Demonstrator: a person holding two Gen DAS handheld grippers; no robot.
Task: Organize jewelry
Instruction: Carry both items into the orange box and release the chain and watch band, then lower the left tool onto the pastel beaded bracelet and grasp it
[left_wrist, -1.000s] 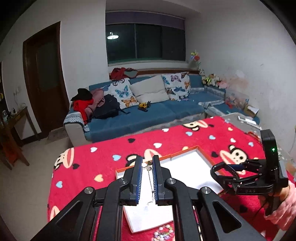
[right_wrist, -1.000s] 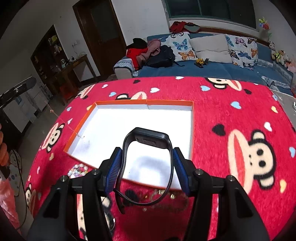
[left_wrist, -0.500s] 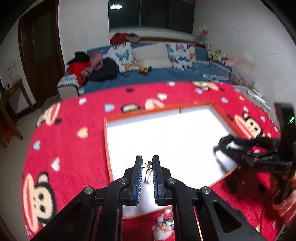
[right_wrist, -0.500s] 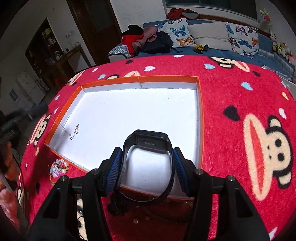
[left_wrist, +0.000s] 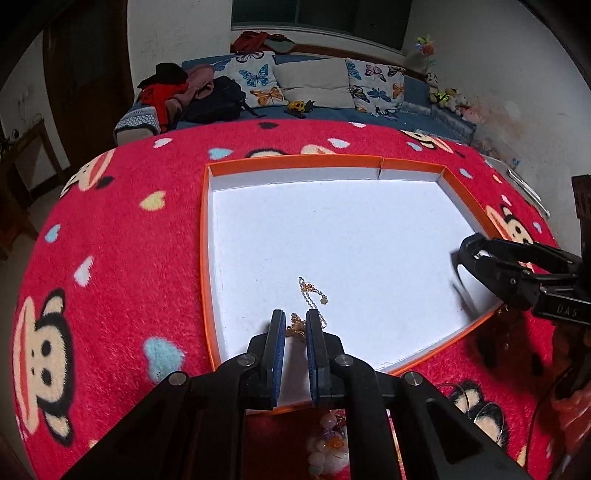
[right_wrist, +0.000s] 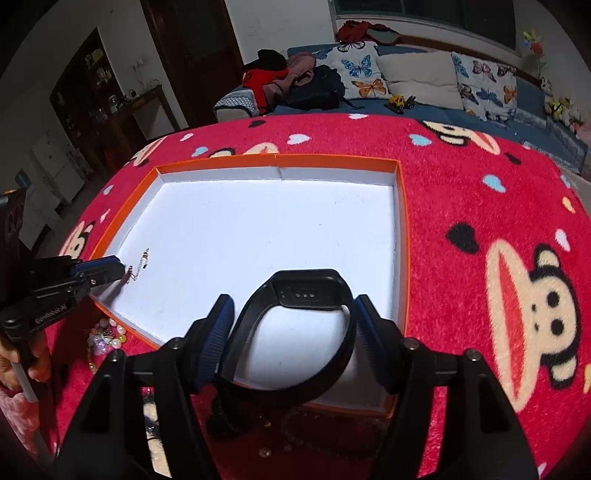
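Note:
An orange-rimmed tray (left_wrist: 295, 161) with a white floor lies on the red monkey-print blanket (left_wrist: 110, 295). My left gripper (left_wrist: 295, 317) is low over the tray's near left corner, shut on a thin gold chain (left_wrist: 312, 293) whose free end lies on the white floor. The right wrist view shows that same left gripper (right_wrist: 118, 271) and the chain (right_wrist: 138, 267) at the tray's left edge (right_wrist: 122, 206). My right gripper (right_wrist: 291, 302) is at the tray's near right side. Its jaws are opening around a black wristband (right_wrist: 306, 288), which rests between the pads with a small gap showing.
A pale bead bracelet (left_wrist: 328, 439) lies on the blanket just in front of the tray. More chains and rings (right_wrist: 295, 424) sit in shadow under my right gripper. A blue sofa (left_wrist: 332, 110) with cushions stands beyond the table.
My left gripper came down to the tray with the chain, whose end now lies on the floor. The right gripper's jaws spread away from the wristband.

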